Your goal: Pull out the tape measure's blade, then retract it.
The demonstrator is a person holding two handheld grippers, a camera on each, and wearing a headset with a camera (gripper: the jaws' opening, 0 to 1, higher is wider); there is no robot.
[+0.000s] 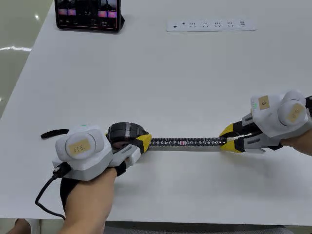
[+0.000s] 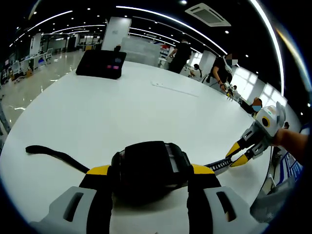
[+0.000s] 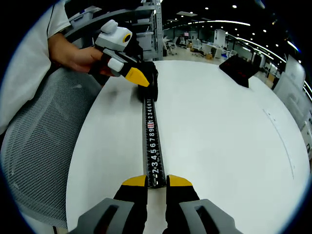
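A black tape measure case (image 1: 126, 133) (image 2: 151, 165) lies on the white table, and my left gripper (image 1: 139, 146) (image 2: 151, 173) is shut on it. The dark blade (image 1: 185, 142) (image 3: 151, 146) with white numbers runs out flat along the table to the right. My right gripper (image 1: 229, 141) (image 3: 156, 181) is shut on the blade's end. In the right gripper view the case (image 3: 150, 83) sits at the far end of the blade. A black wrist strap (image 1: 53, 133) (image 2: 51, 155) trails left from the case.
A dark tablet (image 1: 87, 13) (image 2: 101, 64) stands at the table's far left. A white power strip (image 1: 210, 24) (image 2: 175, 89) lies at the far side. A cable (image 1: 46, 192) hangs off the near edge. A mesh chair (image 3: 44, 161) stands beside the table.
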